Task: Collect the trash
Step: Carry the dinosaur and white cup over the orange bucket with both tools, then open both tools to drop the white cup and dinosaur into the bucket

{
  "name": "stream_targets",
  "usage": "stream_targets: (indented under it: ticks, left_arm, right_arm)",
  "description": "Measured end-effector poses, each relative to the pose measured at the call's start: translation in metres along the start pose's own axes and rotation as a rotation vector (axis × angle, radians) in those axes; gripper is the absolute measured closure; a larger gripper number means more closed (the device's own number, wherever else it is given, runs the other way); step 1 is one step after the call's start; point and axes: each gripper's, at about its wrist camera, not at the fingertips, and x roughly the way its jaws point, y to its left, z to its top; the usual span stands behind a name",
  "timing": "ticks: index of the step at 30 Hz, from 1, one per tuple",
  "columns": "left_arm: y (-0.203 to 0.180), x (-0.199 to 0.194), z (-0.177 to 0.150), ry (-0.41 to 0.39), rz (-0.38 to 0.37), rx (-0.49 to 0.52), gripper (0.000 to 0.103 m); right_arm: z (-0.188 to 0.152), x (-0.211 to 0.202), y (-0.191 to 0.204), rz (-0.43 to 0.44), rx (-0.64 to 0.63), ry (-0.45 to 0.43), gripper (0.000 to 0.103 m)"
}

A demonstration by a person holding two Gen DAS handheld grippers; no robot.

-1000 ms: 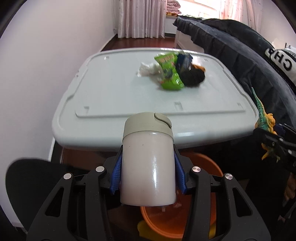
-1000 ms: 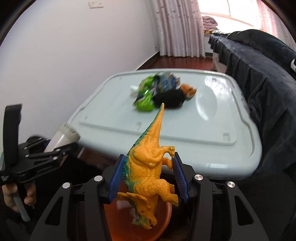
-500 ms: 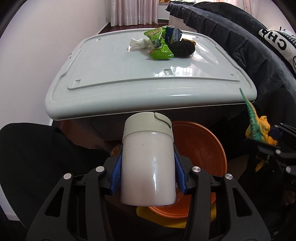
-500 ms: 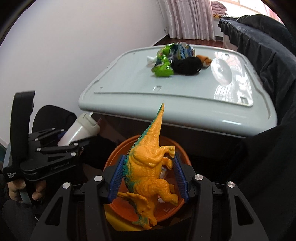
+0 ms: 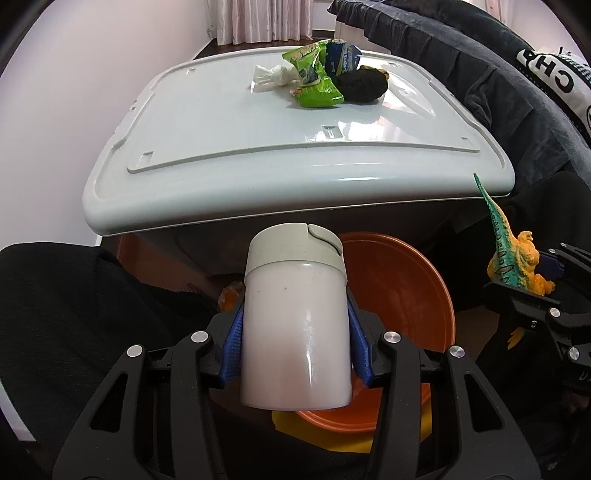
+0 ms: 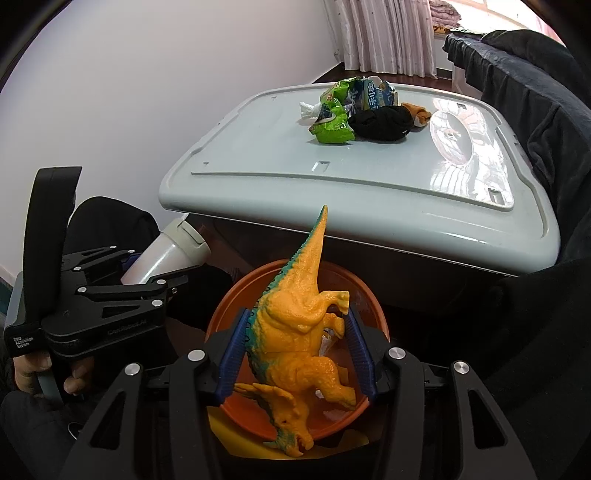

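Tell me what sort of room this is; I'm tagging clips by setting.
Probably a bedroom at home: pink curtains over a wood floor, dark bedding beside a storage-bin lid used as a table, folded blankets by the window.

Left gripper (image 5: 294, 341) is clamped on a white bottle (image 5: 295, 325), blue pads pressing both sides. Right gripper (image 6: 295, 350) pinches an orange dinosaur toy (image 6: 299, 332), tail pointing forward. A hand (image 6: 44, 373) grips the left handle.

Home bedroom — curtains (image 6: 388, 33), wood floor, bedding (image 6: 445, 18).
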Motion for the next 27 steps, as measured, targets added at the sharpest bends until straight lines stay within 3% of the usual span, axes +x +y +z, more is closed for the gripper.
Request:
stream_targets:
  ticks: [14, 15, 16, 17, 27]
  left_arm:
    - [0.001, 0.003, -0.001, 0.022, -0.019, -0.003, 0.056]
    - [0.001, 0.004, -0.001, 0.028, -0.011, -0.002, 0.048]
    - [0.001, 0.005, -0.001, 0.034, 0.002, -0.003, 0.027]
    - [0.003, 0.004, -0.001, 0.028, 0.012, -0.014, 0.021]
    - [0.014, 0.006, -0.003, 0.038, -0.01, -0.073, 0.02]
  right_arm:
    - [-0.001, 0.005, 0.0, 0.014, 0.006, 0.024, 0.05]
    - [-0.001, 0.006, -0.001, 0.013, 0.009, 0.027, 0.045]
    - [-0.001, 0.006, -0.002, 0.005, 0.017, 0.028, 0.035]
    - [0.0, 0.005, -0.003, 0.003, 0.022, 0.02, 0.034]
    - [0.0, -0.002, -0.025, 0.005, 0.123, -0.009, 0.034]
